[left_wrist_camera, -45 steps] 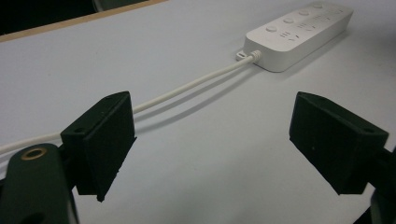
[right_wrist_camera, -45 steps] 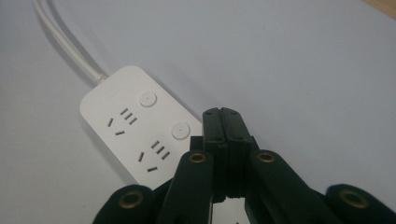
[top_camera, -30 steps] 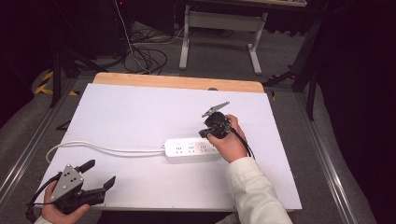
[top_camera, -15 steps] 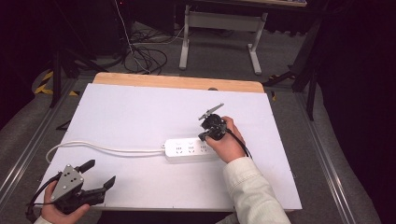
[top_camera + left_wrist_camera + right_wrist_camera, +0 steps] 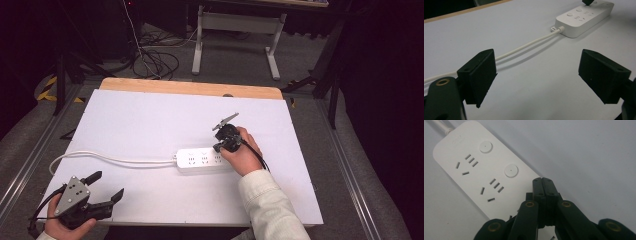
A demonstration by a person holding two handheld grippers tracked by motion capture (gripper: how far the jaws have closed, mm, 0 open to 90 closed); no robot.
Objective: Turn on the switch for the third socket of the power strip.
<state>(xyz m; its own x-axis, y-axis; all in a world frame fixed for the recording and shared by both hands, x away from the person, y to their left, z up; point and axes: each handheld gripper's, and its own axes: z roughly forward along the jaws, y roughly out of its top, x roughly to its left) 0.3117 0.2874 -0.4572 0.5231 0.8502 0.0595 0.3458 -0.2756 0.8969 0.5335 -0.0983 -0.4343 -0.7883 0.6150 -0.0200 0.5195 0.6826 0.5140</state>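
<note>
White table [image 5: 150,120], wooden edge at 12 o'clock. White power strip [image 5: 205,160] lying flat just right of centre, long axis running 9 to 3 o'clock; in right gripper view [image 5: 474,170] two round buttons and two socket groups visible on its top face. White cord [image 5: 115,159] leaving the strip's 9 o'clock end, running toward the table's 9 o'clock edge and curving back; in left gripper view same cord [image 5: 524,47] entering the strip [image 5: 584,18] at the upper right. Right tool [image 5: 226,140] held in right hand [image 5: 242,152] over the strip's 3 o'clock end, jaws pressed together with nothing between them, tips just over the strip's top near its far edge [image 5: 543,187]; contact uncertain. Left tool [image 5: 102,187] at 7 o'clock corner, held in left hand [image 5: 62,225], jaws spread wide, nothing between them but bare table [image 5: 536,75].
</note>
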